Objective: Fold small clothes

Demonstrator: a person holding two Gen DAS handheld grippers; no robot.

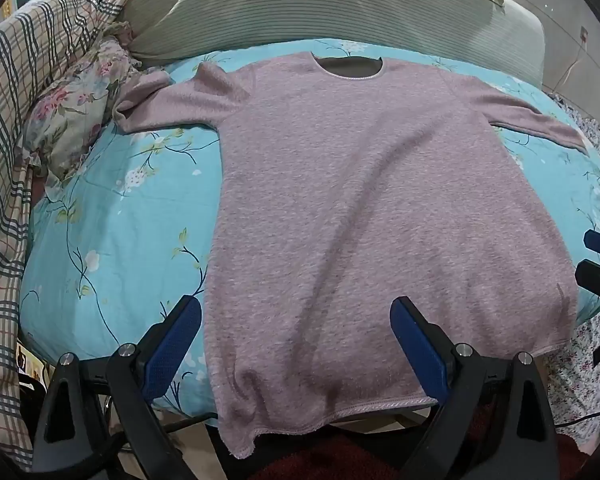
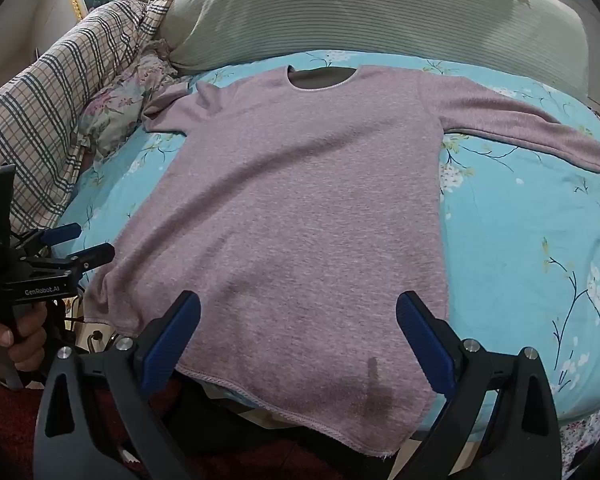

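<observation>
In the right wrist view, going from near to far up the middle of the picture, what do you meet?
Open right tongs → hem of the pink sweater → its neck opening → blue flowered bedsheet → grey-green striped pillow.

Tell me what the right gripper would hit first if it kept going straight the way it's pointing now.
Most likely the pink sweater. The right gripper is open and angled down over its lower part near the hem, with nothing seen between them. Beneath lies the blue floral sheet. Depth is hard to judge.
</observation>
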